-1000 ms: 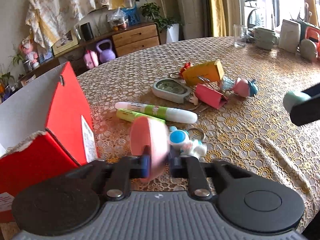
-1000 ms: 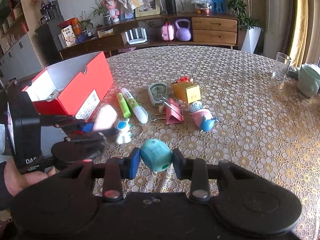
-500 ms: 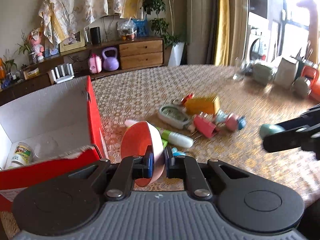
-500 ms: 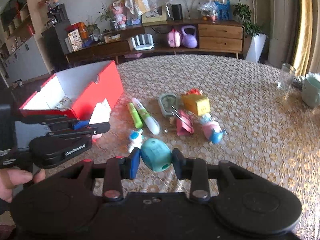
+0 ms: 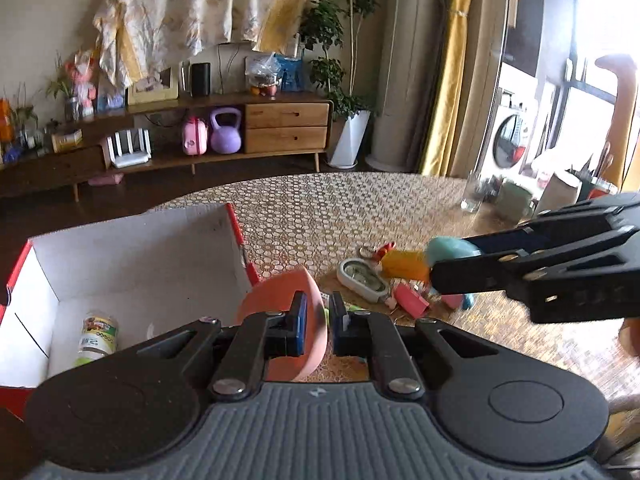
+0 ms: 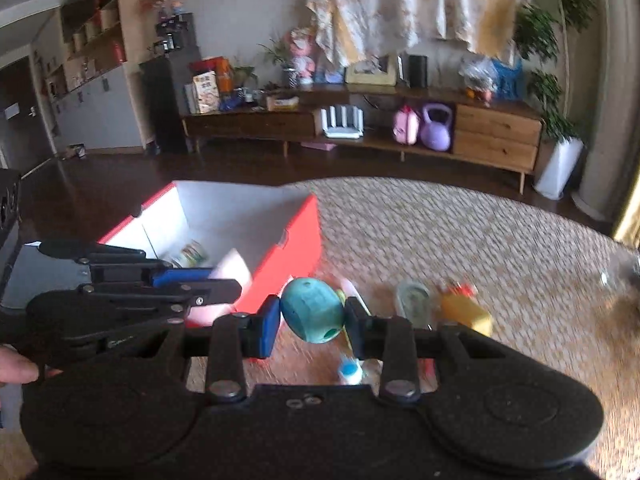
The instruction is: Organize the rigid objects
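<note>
My left gripper point(image 5: 318, 322) is shut on a flat pink oval object point(image 5: 280, 300), held up beside the right wall of the open red box point(image 5: 140, 260). My right gripper point(image 6: 312, 322) is shut on a teal egg-shaped object point(image 6: 314, 310), held above the table near the box's right side; it also shows at the right of the left wrist view point(image 5: 444, 250). The left gripper shows in the right wrist view point(image 6: 200, 284) over the box point(image 6: 288, 248). A small labelled jar point(image 5: 98, 334) lies inside the box.
Loose items lie on the patterned tablecloth point(image 5: 320, 216): a white oval case point(image 5: 362, 280), a yellow block point(image 5: 404, 266), a pink clip point(image 5: 410, 300), a blue-and-white figure point(image 6: 350, 372). A glass point(image 5: 474, 196) and mugs stand at the far right.
Both grippers have risen and swung left toward the red box, each carrying its object. The box interior now fills more of both views.
</note>
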`<state>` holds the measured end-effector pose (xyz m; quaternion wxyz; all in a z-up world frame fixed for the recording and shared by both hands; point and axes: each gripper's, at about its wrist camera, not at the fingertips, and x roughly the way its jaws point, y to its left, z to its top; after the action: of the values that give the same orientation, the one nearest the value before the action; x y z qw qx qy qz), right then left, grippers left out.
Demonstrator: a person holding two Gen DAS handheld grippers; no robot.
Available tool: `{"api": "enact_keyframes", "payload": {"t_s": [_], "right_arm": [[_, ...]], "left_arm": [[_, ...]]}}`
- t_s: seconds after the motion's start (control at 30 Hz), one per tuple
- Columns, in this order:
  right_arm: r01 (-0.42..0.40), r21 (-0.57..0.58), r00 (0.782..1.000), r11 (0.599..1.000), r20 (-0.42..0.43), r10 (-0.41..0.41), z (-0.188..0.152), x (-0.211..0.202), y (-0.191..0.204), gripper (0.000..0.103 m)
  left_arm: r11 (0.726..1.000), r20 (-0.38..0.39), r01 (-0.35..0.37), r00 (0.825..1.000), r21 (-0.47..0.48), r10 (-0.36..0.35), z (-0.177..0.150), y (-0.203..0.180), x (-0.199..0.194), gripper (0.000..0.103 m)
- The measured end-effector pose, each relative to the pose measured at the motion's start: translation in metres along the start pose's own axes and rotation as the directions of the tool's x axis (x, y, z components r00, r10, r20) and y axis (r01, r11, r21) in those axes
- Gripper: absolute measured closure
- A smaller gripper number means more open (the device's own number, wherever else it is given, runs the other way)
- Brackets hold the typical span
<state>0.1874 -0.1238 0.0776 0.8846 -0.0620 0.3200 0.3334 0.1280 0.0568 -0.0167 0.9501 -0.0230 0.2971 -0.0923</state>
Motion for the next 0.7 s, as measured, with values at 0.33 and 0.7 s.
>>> {"api": "enact_keyframes", "payload": {"t_s": [0.33, 0.7], "right_arm": [[0.001, -0.033, 1.000, 0.999, -0.007, -0.002, 0.016, 0.025, 0.017, 0.069], [0.047, 0.019, 0.998, 0.999, -0.049, -0.046, -0.020, 0.011, -0.018, 0.069]], "left_arm": [[0.998, -0.001, -0.060, 0.998, 0.024, 0.060, 0.010, 0.043, -0.011, 0.092], [0.995, -0.095, 0.070, 0.993, 0.077, -0.063, -0.047, -0.026, 0.023, 0.091]]}}
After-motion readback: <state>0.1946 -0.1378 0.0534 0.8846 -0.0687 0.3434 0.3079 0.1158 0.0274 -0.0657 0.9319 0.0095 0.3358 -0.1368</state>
